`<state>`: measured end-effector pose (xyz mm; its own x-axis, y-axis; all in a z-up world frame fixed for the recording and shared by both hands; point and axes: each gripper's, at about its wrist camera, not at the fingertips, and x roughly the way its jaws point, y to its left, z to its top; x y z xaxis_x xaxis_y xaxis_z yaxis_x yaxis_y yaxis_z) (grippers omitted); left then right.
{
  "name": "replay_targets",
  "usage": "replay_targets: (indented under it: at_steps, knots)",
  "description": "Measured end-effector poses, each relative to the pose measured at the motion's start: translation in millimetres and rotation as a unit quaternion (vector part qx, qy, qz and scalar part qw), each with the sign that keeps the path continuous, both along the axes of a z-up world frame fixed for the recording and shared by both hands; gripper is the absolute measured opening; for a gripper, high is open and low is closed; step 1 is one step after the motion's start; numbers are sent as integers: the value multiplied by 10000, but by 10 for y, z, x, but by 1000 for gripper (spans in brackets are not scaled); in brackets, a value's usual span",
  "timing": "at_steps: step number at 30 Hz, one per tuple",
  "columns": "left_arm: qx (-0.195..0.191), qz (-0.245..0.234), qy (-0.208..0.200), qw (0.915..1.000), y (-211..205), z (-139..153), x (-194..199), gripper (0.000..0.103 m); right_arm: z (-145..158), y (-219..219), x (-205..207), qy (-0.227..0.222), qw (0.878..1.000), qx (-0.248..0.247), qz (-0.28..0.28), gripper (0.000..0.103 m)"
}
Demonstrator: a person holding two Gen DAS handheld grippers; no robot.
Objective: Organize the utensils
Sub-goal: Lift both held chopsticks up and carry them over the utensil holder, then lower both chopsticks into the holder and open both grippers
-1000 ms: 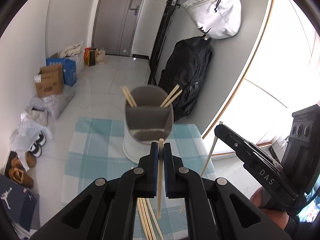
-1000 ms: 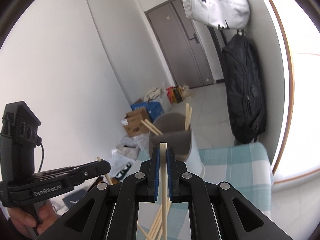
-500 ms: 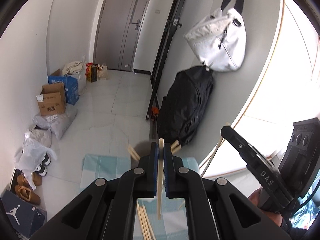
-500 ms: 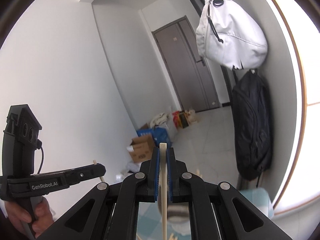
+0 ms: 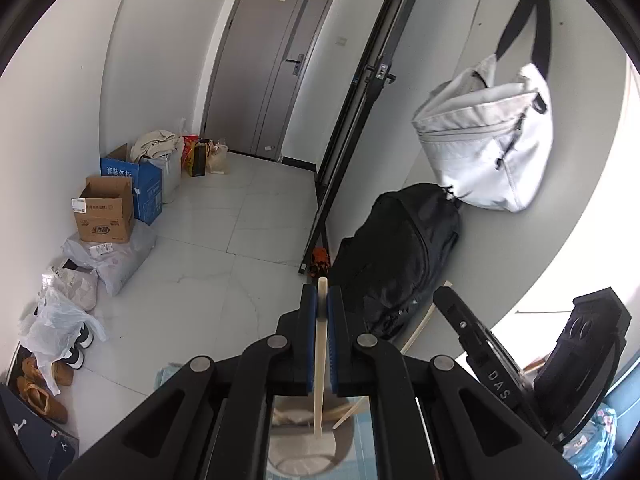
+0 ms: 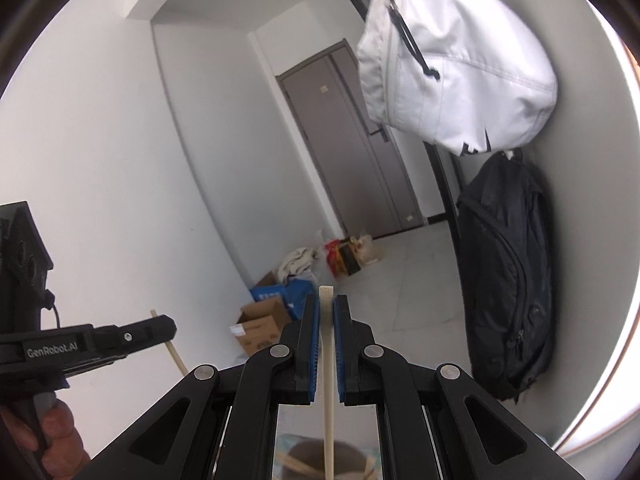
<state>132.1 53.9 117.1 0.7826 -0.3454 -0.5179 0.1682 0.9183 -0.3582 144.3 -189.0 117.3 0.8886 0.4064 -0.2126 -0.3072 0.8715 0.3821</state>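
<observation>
Both views are bright with daylight that pours in from the right side, where the window [image 5: 580, 280] is blown out to pure white and washes the curved wall beside it. The white bag [image 6: 452, 68] glares slightly, while the black backpack [image 5: 400, 256] loses detail in its own darkness. The floor [image 5: 224, 248] is evenly lit with soft, faint shadows. Fisheye distortion bends walls and the door [image 6: 348, 140] strongly, and a black ring closes the corners. The holder [image 6: 320, 460] low in the right view is blurred, out of focus
</observation>
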Motion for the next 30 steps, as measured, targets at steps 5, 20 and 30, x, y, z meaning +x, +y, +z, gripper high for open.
replay_targets:
  at_steps: [5, 20, 30]
  knots:
    - [122, 57, -1, 9999, -60, -162, 157, 1, -156, 67, 231, 64, 9999, -131, -57, 6]
    - [355, -454, 263, 9980, -247, -558, 231, 1, -483, 309, 221, -21, 9955, -891, 322, 6]
    - [-118, -703, 759, 9946, -153, -631, 209, 9, -715, 201, 69, 586, 9921, -830, 743, 9]
